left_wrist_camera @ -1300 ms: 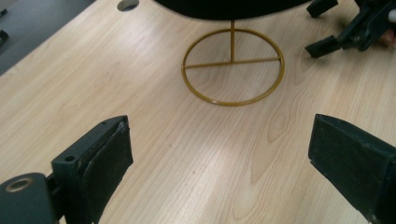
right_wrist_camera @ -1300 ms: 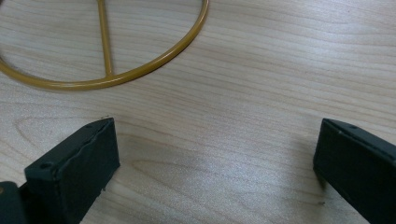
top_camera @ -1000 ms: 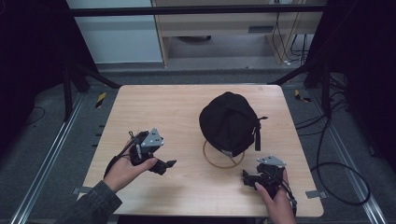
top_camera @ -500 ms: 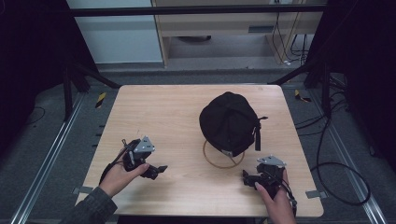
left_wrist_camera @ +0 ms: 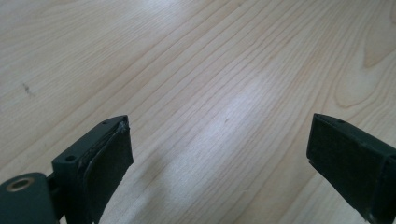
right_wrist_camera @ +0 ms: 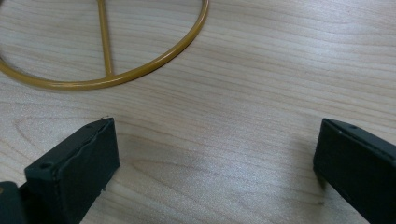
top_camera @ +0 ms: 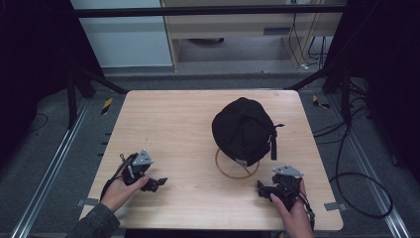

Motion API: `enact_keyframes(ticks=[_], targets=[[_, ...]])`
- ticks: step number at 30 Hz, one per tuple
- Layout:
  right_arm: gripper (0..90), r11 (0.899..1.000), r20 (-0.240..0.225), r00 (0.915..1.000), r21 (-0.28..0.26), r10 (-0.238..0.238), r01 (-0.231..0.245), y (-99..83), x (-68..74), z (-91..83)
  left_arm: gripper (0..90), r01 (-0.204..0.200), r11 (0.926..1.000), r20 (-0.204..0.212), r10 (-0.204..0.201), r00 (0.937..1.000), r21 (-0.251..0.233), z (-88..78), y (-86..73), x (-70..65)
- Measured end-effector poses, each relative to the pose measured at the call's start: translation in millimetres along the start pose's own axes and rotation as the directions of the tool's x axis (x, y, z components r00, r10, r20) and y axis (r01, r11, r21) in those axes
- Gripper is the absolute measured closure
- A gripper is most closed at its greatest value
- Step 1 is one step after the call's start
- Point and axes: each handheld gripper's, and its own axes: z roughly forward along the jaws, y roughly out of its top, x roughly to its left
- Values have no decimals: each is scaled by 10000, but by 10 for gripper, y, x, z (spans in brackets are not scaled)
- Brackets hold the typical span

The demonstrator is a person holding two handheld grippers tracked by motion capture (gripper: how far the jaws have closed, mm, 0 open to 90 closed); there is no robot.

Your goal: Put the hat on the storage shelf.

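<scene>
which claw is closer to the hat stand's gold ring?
The right claw. The gold ring lies just ahead of its open jaws in the right gripper view. The left claw sits farther off, over bare table.

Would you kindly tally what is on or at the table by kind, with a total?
Black cap: 1
Gold wire ring stand: 1
Handheld grippers: 2, the left gripper and the right gripper, both open
Total: 4
</scene>
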Motion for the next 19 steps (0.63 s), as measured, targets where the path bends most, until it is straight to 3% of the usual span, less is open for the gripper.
enact_keyframes(ticks=[6,7,9,19], targets=[[3,10000,1,10000,5,-13,13,0,-1,0,64,184,9997,-248,-188,9995,-130,61,-147,64],[4,10000,-1,10000,5,-12,12,0,-1,0,62,114,9999,-318,-113,9994,32,98,-197,64],[4,10000,0,10000,6,-14,14,0,-1,0,36,346,9990,-283,-355,9990,-297,118,-246,77],[4,10000,0,10000,5,-15,15,0,-1,-1,18,264,9989,-173,-271,9995,-395,94,-298,107]])
